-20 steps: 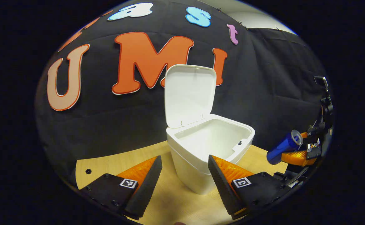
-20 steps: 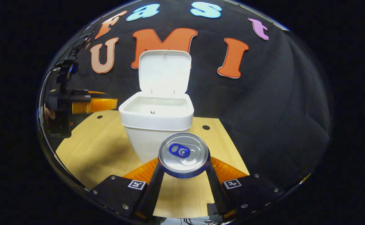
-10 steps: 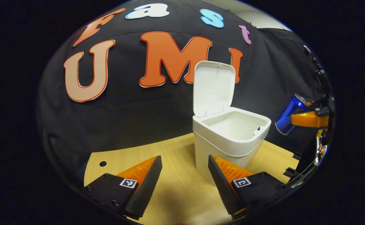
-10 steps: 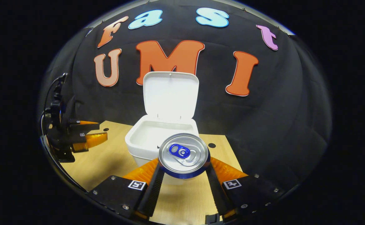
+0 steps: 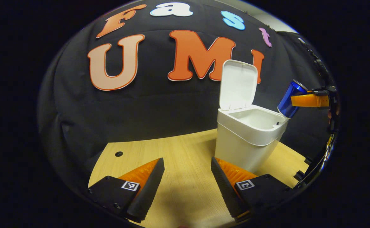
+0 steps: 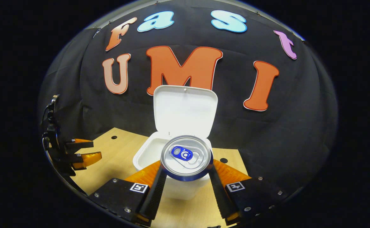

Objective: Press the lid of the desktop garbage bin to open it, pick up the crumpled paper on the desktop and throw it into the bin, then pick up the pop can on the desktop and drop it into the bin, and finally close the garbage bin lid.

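Bin (image 5: pixel 248 139) lid (image 5: pixel 237 84) up. Right gripper (image 6: pixel 185 180) clamps pop can (image 6: pixel 186 157) at bin's near rim. Left gripper (image 5: pixel 187 183) spread wide, holding nothing. Left: drop can, close lid. Paper's whereabouts: cannot tell.

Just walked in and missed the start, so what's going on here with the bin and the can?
A person is working two handheld grippers at a wooden desk. The right gripper is shut on a blue pop can, held in the air at the near edge of the white garbage bin, whose lid stands open. The left gripper is open and empty, off to the side above the desk. The can has not been dropped in yet.
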